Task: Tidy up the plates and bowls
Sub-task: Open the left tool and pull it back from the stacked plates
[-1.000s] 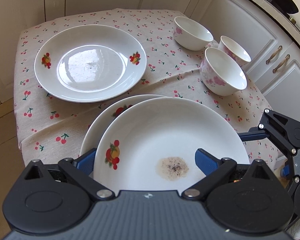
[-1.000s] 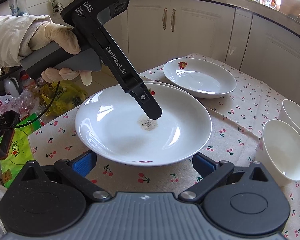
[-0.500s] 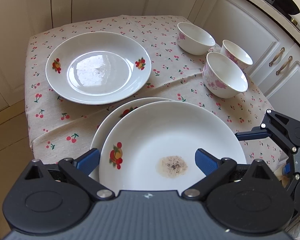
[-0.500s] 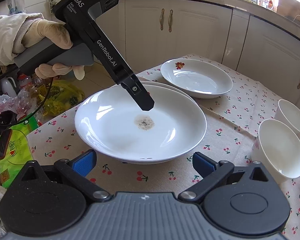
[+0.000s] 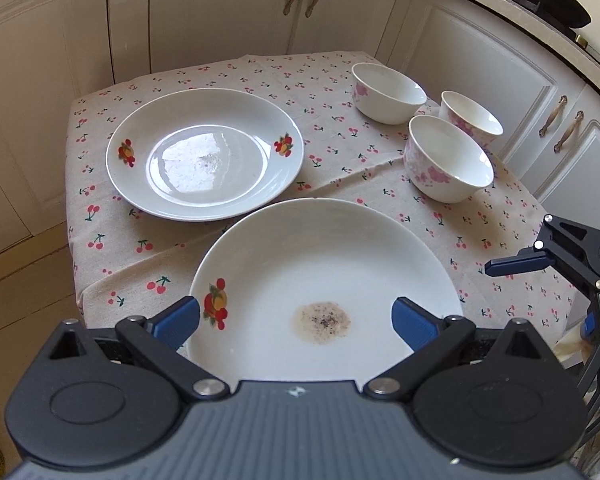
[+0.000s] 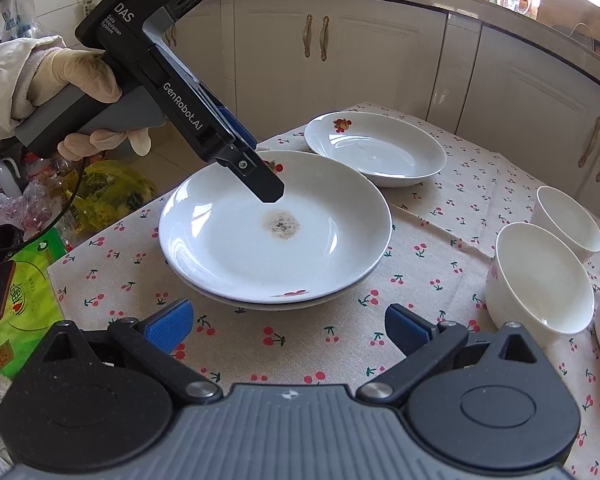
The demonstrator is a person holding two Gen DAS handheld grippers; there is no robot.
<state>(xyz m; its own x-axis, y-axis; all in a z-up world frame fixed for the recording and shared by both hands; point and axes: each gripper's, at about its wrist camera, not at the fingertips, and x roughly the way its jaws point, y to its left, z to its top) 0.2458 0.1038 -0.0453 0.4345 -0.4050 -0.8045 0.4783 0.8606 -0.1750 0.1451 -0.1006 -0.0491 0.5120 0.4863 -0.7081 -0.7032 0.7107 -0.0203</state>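
A white plate with a brown stain (image 5: pixel 324 264) (image 6: pixel 276 240) lies squarely on a second plate, whose rim (image 6: pixel 268 305) shows beneath it. My left gripper (image 5: pixel 296 320) hangs open just above the stack's near rim, nothing clamped; one finger (image 6: pixel 266 184) points down at the stain. A lone fruit-print plate (image 5: pixel 204 156) (image 6: pixel 376 148) sits further back. Three flowered bowls (image 5: pixel 388 92) (image 5: pixel 470 124) (image 5: pixel 448 158) cluster at the table's right side. My right gripper (image 6: pixel 288 328) is open over the cloth, in front of the stack.
The small table wears a cherry-print cloth (image 5: pixel 340 64), with its edges close on all sides. White cabinets (image 5: pixel 228 12) surround it. A gloved hand (image 6: pixel 84 76) holds the left gripper. Plastic bags and a green packet (image 6: pixel 24 300) lie on the floor past the table's left edge.
The stained plate stood offset from the plate under it; now it rests centred on it. My left gripper has lifted and pulled back. The right gripper has backed away a little.
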